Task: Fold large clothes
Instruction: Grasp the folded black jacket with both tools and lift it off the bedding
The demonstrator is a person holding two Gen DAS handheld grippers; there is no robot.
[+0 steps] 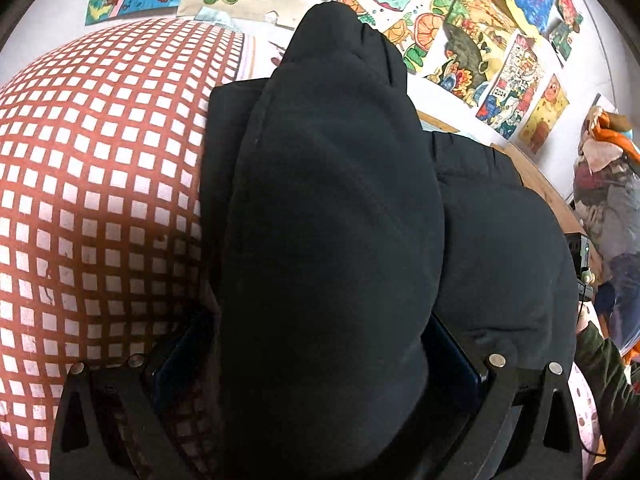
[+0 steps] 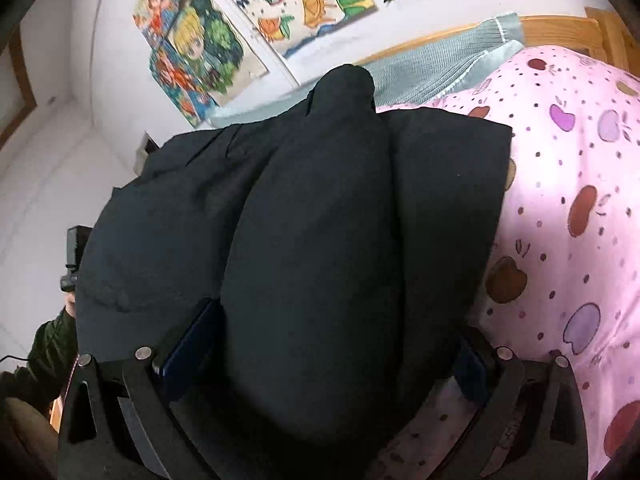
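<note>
A big black padded jacket (image 1: 340,200) fills the middle of the left wrist view, lying over a red and white checked cloth (image 1: 100,184). My left gripper (image 1: 320,344) is shut on a thick fold of it, which bulges up between the blue pads (image 1: 454,360). In the right wrist view the same jacket (image 2: 320,220) lies on a pink apple-print sheet (image 2: 568,208). Here my right gripper (image 2: 320,336) is shut on another puffy fold, with one blue pad (image 2: 188,344) pressed against its side.
Colourful drawings (image 1: 472,52) cover the white wall behind. A wooden bed frame (image 2: 560,28) and a teal pillow (image 2: 432,64) lie beyond the jacket. A pile of clothes (image 1: 608,188) sits at the right. A green sleeve (image 2: 52,348) shows at the left edge.
</note>
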